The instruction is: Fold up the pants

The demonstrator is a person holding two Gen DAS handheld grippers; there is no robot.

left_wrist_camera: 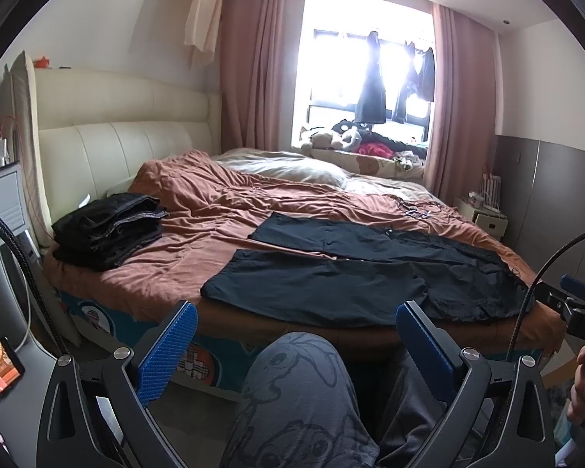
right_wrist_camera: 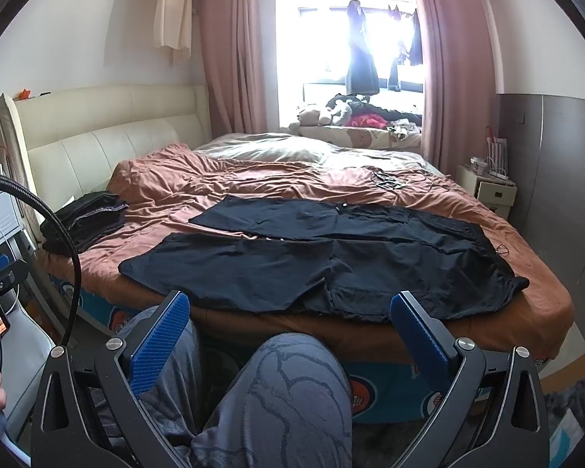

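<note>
pants (right_wrist_camera: 312, 257) flat on bed (right_wrist_camera: 542, 312), both grippers open

Black pants (left_wrist_camera: 362, 269) (unfolded) lie on bed (left_wrist_camera: 199, 210).

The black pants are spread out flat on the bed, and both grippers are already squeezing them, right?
Not quite. The black pants do lie spread flat on the bed, but neither gripper squeezes them. In each wrist view the left gripper and right gripper hang short of the bed with jaws wide open and empty.
</note>
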